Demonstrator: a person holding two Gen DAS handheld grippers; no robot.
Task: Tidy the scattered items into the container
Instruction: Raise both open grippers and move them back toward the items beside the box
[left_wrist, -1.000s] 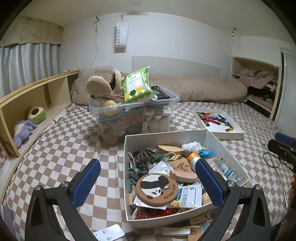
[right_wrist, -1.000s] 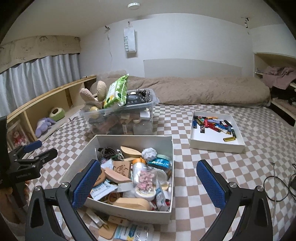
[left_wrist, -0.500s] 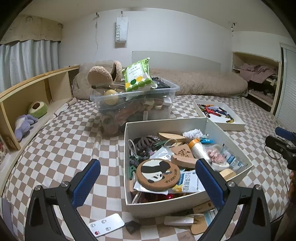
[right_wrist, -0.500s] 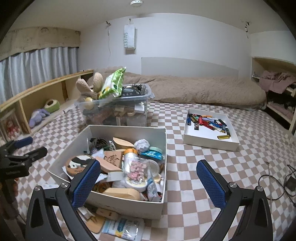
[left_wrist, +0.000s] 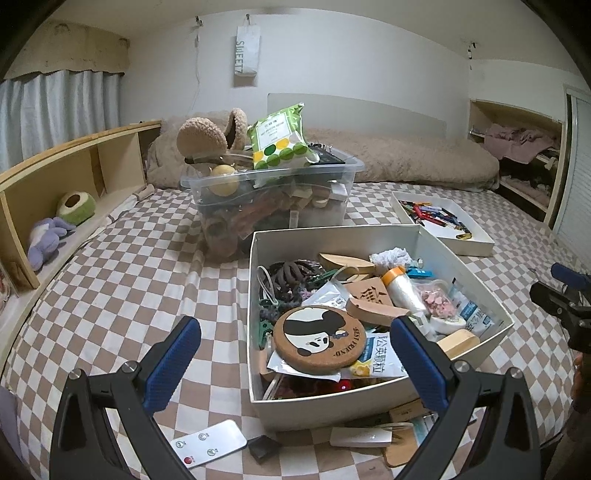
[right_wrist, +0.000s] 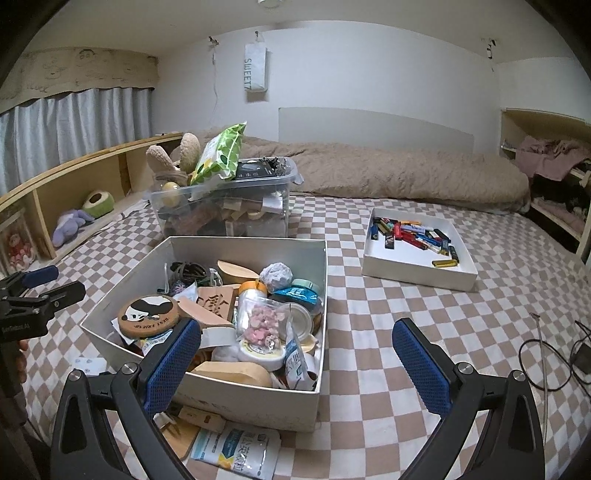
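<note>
Both tongs gape empty; left tongs (left_wrist: 295, 365) are nearer the remote (left_wrist: 208, 442), lying crosswise near-left of the box (left_wrist: 369, 402).

2 white boxes (left_wrist: 476, 293) (left_wrist: 469, 245), 1 clear tub (left_wrist: 347, 168), 1 remote (left_wrist: 208, 443), 2 plush toys (left_wrist: 44, 240) (left_wrist: 75, 206), 1 panda coaster (left_wrist: 319, 338).

— What stood at the far end of the checked bedspread (right_wrist: 388, 354)?
— A rumpled tan blanket (right_wrist: 399, 177) lay along the wall, and a white paper bag (left_wrist: 246, 51) hung above it.
— And on the left?
— A wooden shelf (left_wrist: 74, 173) held a purple plush toy (left_wrist: 46, 243) beside a green round one (left_wrist: 75, 206), below grey curtains (right_wrist: 74, 122).
— On the right?
— A black cable (right_wrist: 550, 354) lay coiled on the spread.
</note>
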